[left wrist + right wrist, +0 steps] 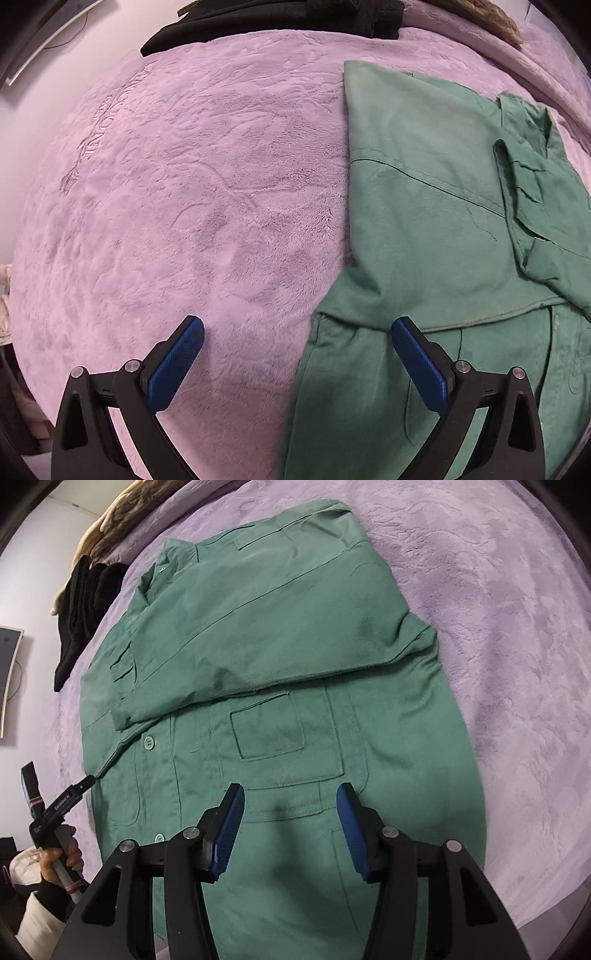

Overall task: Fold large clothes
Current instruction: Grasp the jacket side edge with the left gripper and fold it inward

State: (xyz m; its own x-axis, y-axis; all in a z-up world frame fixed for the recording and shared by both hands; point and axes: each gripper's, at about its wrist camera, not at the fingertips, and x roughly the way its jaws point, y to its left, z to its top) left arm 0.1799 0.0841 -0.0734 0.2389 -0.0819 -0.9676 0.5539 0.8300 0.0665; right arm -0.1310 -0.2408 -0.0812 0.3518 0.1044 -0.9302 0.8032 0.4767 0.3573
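Observation:
A large green work jacket (280,672) lies front up on a pink plush blanket (509,635), with one sleeve folded across its chest above the pocket (267,733). In the left wrist view the jacket (424,206) fills the right half. My left gripper (297,330) is open and empty, just above the jacket's left edge, one blue pad over the blanket and one over the cloth. It also shows at the jacket's left edge in the right wrist view (86,781). My right gripper (290,794) is open and empty above the jacket's lower front.
A dark folded garment (280,18) lies at the far end of the blanket (177,192); it shows at the upper left in the right wrist view (79,605). A brown patterned fabric (122,513) lies beyond it. A wall and a curved panel (7,679) stand to the left.

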